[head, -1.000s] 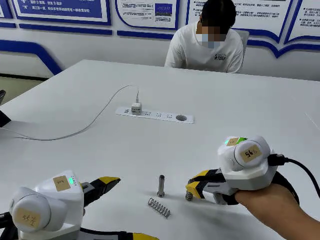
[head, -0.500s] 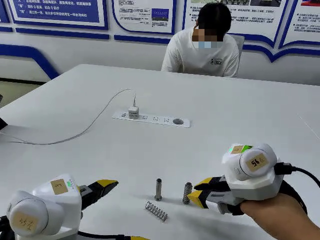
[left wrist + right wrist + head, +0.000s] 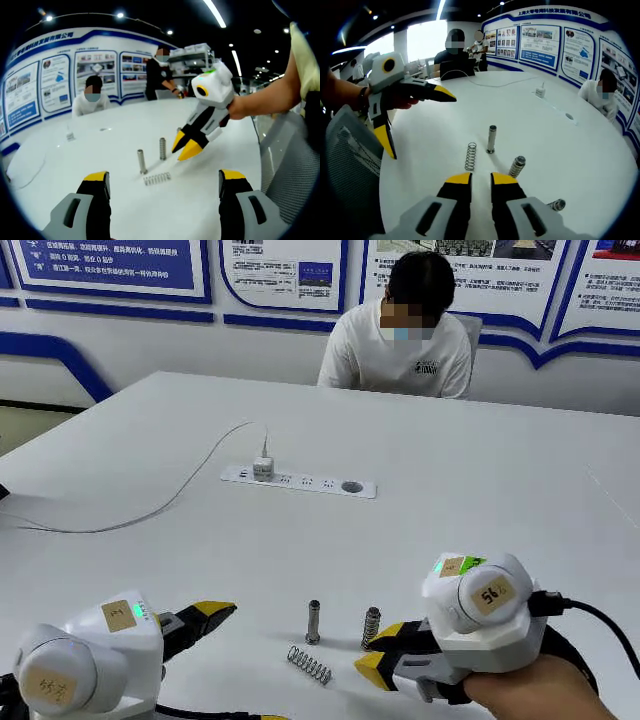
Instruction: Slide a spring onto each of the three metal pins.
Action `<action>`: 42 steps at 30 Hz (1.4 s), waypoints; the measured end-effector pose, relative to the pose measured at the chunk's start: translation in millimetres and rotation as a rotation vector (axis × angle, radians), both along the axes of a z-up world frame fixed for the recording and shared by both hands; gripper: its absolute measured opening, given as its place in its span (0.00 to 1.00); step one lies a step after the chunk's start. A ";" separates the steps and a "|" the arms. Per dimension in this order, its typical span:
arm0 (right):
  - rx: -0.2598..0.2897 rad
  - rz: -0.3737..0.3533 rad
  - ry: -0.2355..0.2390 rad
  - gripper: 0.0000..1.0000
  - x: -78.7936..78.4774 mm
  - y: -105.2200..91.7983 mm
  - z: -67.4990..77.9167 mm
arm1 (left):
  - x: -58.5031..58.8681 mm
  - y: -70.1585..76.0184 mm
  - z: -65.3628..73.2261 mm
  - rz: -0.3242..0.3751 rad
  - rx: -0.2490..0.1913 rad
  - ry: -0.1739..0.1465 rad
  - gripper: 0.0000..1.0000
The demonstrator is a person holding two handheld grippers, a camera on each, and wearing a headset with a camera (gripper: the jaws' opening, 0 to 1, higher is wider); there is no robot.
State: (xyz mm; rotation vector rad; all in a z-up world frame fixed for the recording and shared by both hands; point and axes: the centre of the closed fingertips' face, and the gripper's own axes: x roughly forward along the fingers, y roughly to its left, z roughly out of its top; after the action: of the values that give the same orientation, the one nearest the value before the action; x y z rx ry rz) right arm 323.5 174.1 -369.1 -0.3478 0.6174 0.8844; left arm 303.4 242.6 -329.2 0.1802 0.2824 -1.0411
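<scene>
Nearest the person, the left gripper (image 3: 163, 177) hangs with its yellow-tipped jaws spread wide, holding nothing. The right gripper (image 3: 481, 182) has its jaws only a slit apart (nothing between them either), and a small metal part (image 3: 556, 204) lies on its side beside it. Just ahead on the white table (image 3: 450, 500), a loose steel coil spring (image 3: 308, 664) lies flat near a bare upright metal pin (image 3: 313, 622). A second upright pin wearing a spring (image 3: 371, 627) stands close to the right gripper's tips. Farther off are a white power strip (image 3: 298, 481) and a seated person in a white shirt (image 3: 395, 345).
</scene>
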 end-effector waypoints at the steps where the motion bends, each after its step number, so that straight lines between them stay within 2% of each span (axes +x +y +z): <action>1: -0.001 0.007 0.001 0.16 -0.6 2.7 -1.0 | 0.1 0.0 0.0 0.000 0.000 0.000 0.91; 10: -0.003 0.036 0.025 0.16 0.1 21.1 -14.7 | 0.9 0.4 -0.2 0.004 0.002 -0.001 0.91; 17: -0.011 0.036 0.037 0.16 3.3 26.3 -26.0 | 1.4 0.2 -1.0 0.006 0.003 0.001 0.91; 25: -0.010 0.029 0.043 0.15 5.9 28.7 -32.0 | 0.9 0.0 -1.9 0.007 0.006 0.005 0.91; 36: -0.015 0.033 0.030 0.12 7.4 27.6 -32.3 | -0.2 0.4 -2.6 0.007 0.011 0.006 0.91; 42: -0.017 0.045 0.012 0.12 5.2 27.2 -22.4 | -1.4 0.2 -3.5 0.004 0.014 0.007 0.91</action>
State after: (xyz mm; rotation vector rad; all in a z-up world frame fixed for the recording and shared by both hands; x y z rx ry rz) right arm 328.6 201.3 -391.5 -0.3732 0.6305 0.9253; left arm 302.0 242.8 -332.7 0.1888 0.2966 -1.0359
